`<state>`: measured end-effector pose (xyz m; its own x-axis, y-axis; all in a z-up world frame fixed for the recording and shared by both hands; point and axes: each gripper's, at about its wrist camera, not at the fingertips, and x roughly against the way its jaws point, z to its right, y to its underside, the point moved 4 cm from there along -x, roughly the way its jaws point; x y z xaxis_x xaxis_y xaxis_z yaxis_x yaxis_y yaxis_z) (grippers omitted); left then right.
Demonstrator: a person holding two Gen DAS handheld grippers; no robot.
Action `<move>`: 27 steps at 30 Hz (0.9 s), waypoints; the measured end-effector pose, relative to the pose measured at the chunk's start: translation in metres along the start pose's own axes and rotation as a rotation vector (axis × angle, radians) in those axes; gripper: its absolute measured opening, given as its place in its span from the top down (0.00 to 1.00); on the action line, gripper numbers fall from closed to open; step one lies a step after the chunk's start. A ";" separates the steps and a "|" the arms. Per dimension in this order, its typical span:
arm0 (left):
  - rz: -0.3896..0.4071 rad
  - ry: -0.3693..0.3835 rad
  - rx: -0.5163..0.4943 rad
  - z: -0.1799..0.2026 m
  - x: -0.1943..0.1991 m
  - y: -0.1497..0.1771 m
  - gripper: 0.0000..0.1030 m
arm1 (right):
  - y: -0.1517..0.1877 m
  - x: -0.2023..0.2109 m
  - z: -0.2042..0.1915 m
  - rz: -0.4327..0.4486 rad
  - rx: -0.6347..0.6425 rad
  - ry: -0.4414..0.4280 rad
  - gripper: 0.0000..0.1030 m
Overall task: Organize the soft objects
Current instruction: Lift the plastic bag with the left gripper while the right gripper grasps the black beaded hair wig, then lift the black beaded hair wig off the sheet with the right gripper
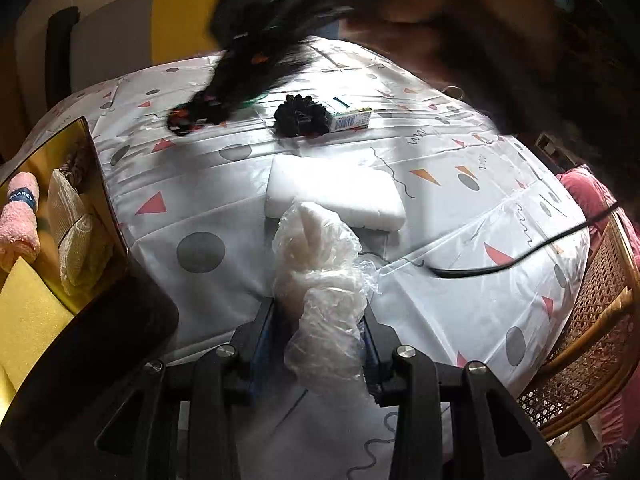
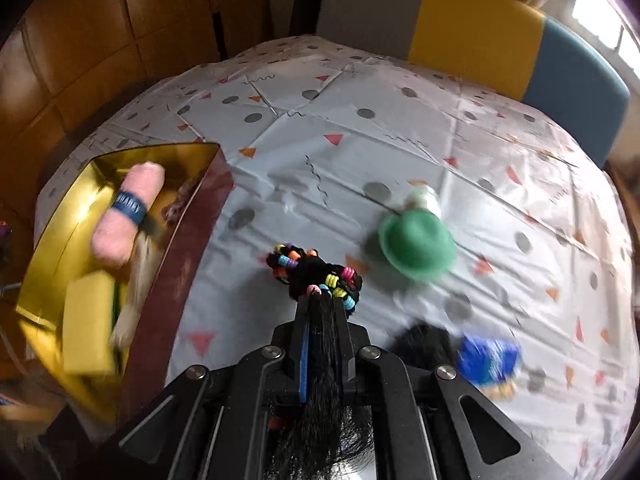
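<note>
My left gripper (image 1: 320,312) is shut on a crumpled clear plastic bag (image 1: 320,264) above the patterned tablecloth (image 1: 460,300). A white foam block (image 1: 336,192) lies just beyond it. My right gripper (image 2: 322,300) is shut on a black hair piece with coloured beads (image 2: 316,272); it also shows blurred in the left wrist view (image 1: 240,76), held above the table. The gold-lined box (image 2: 56,240) at the left holds a pink rolled towel (image 2: 128,212), a yellow sponge (image 2: 88,320) and a beige mesh item (image 1: 72,224).
A black scrunchie (image 1: 300,114) and a small carton (image 1: 348,116) lie at the far side. A green hat-shaped object (image 2: 416,244) and a blue packet (image 2: 488,360) lie near the right gripper. A black cable (image 1: 500,260) crosses the cloth. A wicker chair (image 1: 592,340) stands at the right.
</note>
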<state>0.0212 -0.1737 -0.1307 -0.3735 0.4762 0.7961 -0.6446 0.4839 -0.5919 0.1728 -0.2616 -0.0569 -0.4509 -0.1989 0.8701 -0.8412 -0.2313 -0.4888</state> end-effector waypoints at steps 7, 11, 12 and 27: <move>-0.004 -0.027 -0.019 0.001 -0.002 0.000 0.63 | 0.075 0.007 0.047 -0.106 -0.063 0.072 0.92; -0.004 -0.037 -0.025 0.002 -0.003 0.000 0.63 | 0.104 0.000 0.068 -0.147 -0.116 0.080 0.91; -0.005 -0.042 -0.029 0.002 -0.003 0.000 0.63 | 0.107 -0.001 0.071 -0.145 -0.132 0.074 0.90; -0.008 -0.071 -0.038 0.009 0.000 0.003 0.63 | 0.101 -0.032 0.063 -0.028 -0.180 0.094 0.92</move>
<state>0.0132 -0.1791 -0.1315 -0.4161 0.4196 0.8067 -0.6226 0.5151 -0.5891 0.1212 -0.3391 -0.1376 -0.4455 -0.1027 0.8894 -0.8897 -0.0600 -0.4526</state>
